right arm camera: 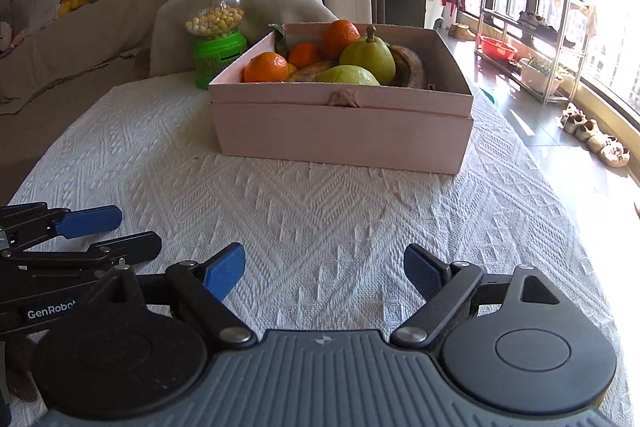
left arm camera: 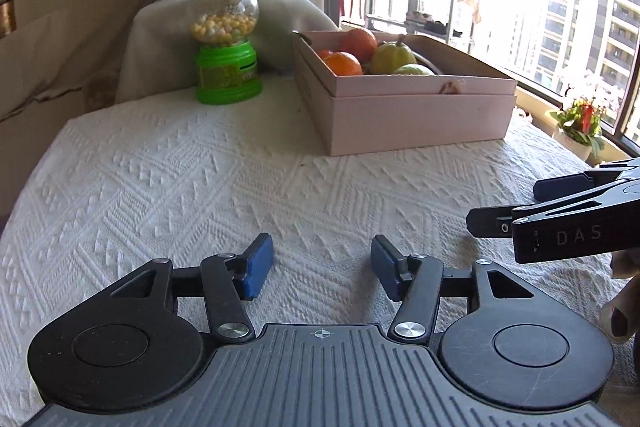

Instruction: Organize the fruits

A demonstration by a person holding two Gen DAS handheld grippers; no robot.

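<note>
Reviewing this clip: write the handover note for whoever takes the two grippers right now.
Left gripper: open, empty, low over the white tablecloth.
Right gripper: open, empty, beside the left one.
Fruit: oranges, green pears and a brownish banana all sit in the pink box at the far side, next to the green candy dispenser.
Done: no fruit lies loose on the cloth.
Left: seemingly nothing; check the box.

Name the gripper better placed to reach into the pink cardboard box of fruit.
Probably the right gripper: the pink cardboard box lies straight ahead of its open jaws. From the left gripper, also open and empty, the box sits off to the right.
</note>
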